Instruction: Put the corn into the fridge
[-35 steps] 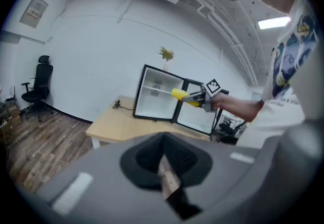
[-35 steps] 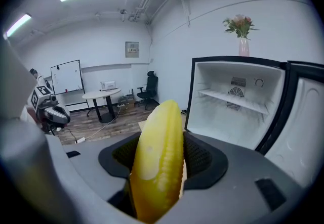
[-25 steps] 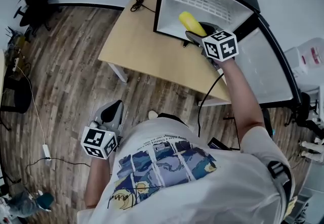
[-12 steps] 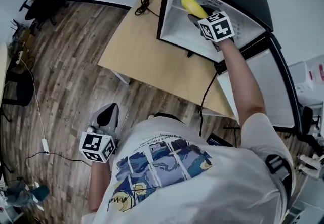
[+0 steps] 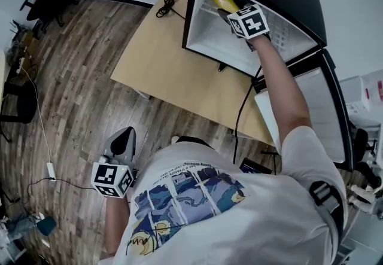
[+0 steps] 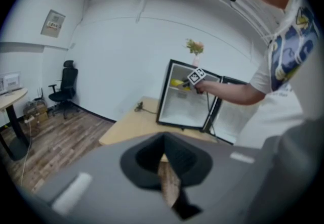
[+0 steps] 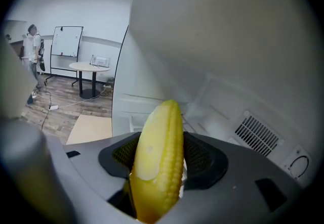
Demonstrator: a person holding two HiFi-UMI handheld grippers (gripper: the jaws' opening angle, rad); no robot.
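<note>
- The left tongs fill the lower foreground. Their jaws stand together with nothing between them, and only a thin slit of wooden floor shows through.
- Straight beyond the tips, a light wooden desk carries a black fridge with its door swung open to the right.
- An arm reaches in from the right, and the right tongs grip yellow corn high inside the fridge.
- Far left of the tongs stands a black office chair.

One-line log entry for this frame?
phase: insert | right gripper: shut on corn, reaching into fridge | left gripper: shut, empty, low at person's side | fridge door: open | corn: not yet released
</note>
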